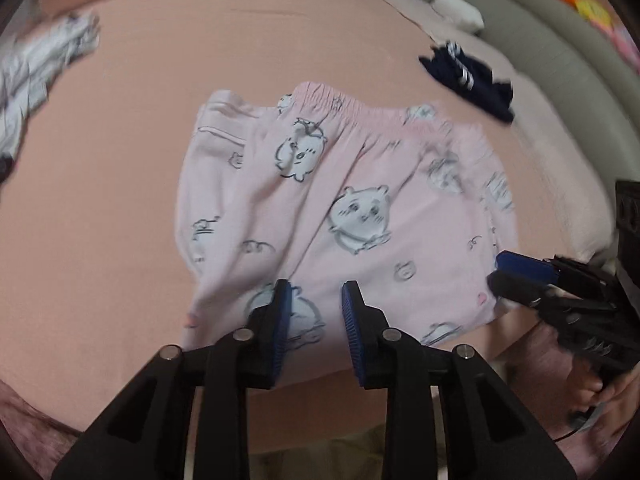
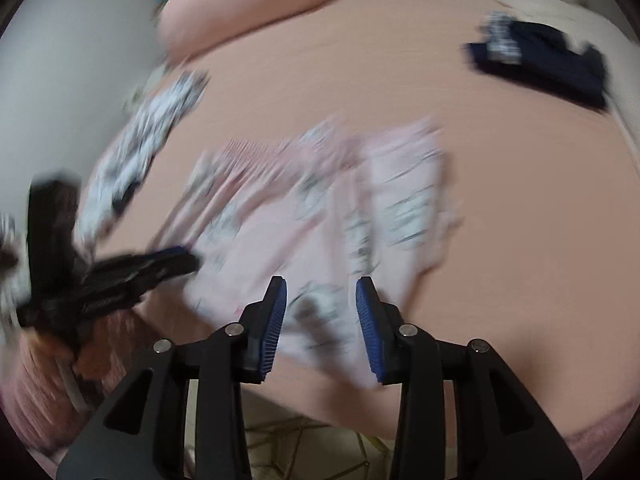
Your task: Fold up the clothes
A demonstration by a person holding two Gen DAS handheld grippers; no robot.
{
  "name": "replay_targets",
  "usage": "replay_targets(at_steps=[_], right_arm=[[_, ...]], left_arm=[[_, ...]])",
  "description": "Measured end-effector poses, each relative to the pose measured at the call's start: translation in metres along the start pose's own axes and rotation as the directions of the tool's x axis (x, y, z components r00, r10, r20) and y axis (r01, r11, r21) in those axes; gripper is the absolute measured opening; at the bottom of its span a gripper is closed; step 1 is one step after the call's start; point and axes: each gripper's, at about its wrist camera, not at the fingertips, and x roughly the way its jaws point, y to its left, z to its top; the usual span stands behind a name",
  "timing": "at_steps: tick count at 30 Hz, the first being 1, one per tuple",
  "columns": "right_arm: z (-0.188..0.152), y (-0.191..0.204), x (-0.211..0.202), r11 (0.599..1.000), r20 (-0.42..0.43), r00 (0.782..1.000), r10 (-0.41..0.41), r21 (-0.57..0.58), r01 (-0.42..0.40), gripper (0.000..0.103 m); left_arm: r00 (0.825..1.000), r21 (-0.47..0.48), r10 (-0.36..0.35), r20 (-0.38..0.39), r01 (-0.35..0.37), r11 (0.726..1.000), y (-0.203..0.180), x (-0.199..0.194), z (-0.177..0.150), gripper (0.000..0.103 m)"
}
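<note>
Both grippers hang over the near hem of the shorts (image 1: 344,208), which lie flat mid-bed (image 1: 120,160), waistband far, long axis left to right; I have the left gripper (image 1: 314,320) nearer the middle, the right gripper (image 2: 321,320) at the right corner; both stand apart, gripping nothing; pink, cartoon-printed cloth.

Illumination is soft, even and moderately bright in both views; no distinct source, glare or hard shadow is visible. Fisheye distortion bows the bed (image 1: 140,160) outward, and a dark vignette rings each frame. The left wrist view shows mild motion blur, strongest toward the edges. The right wrist view is heavily smeared: the prints on the pink pajama shorts (image 2: 320,208) streak into illegible lines.
</note>
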Motion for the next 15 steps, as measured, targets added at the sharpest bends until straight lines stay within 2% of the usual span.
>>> replay_targets(at_steps=[2, 3, 4, 5, 6, 7, 8, 10, 13, 15], right_arm=[[-0.010, 0.013, 0.013, 0.995, -0.022, 0.997, -0.071, -0.079, 0.069, 0.035], [-0.012, 0.016, 0.012, 0.988, -0.008, 0.995, -0.103, -0.118, 0.101, 0.035], [-0.013, 0.015, 0.010, 0.979, -0.006, 0.988, -0.155, -0.132, 0.153, 0.035], [-0.014, 0.010, 0.007, 0.970, -0.003, 0.978, -0.207, -0.128, 0.205, 0.035], [-0.016, 0.003, 0.005, 0.961, -0.001, 0.967, -0.254, -0.114, 0.252, 0.047], [-0.018, -0.006, 0.002, 0.962, -0.002, 0.966, -0.260, -0.083, 0.259, 0.056], [-0.018, -0.013, -0.004, 0.972, 0.000, 0.973, -0.232, -0.039, 0.232, 0.055], [-0.019, -0.023, -0.018, 0.985, 0.016, 0.985, -0.170, 0.027, 0.170, 0.052], [-0.027, -0.017, -0.036, 0.993, 0.054, 0.992, -0.114, 0.014, 0.113, 0.052], [-0.028, -0.007, -0.021, 0.997, 0.020, 0.998, -0.066, 0.043, 0.065, 0.052]], left_arm=[[0.994, 0.007, 0.106, 0.011, -0.106, 0.994, 0.006, -0.009, -0.001, 0.017], [0.993, -0.027, 0.119, 0.011, -0.119, 0.993, 0.016, -0.012, -0.002, 0.008], [0.992, -0.064, 0.126, 0.012, -0.125, 0.990, 0.027, -0.014, -0.003, 0.005], [0.995, -0.121, 0.099, 0.021, -0.096, 0.988, 0.039, -0.019, -0.003, 0.005], [0.997, -0.176, 0.072, 0.032, -0.065, 0.982, 0.051, -0.023, -0.004, 0.005], [0.998, -0.230, 0.048, 0.046, -0.036, 0.972, 0.062, -0.029, -0.005, 0.007], [0.996, -0.274, 0.045, 0.074, -0.023, 0.961, 0.069, -0.038, -0.006, 0.012], [0.992, -0.322, -0.002, 0.122, 0.042, 0.946, 0.076, -0.051, -0.011, 0.033], [0.995, -0.312, -0.030, 0.093, 0.057, 0.948, 0.071, -0.055, -0.024, 0.034], [0.996, -0.314, -0.065, 0.059, 0.080, 0.946, 0.065, -0.047, -0.034, 0.034]])
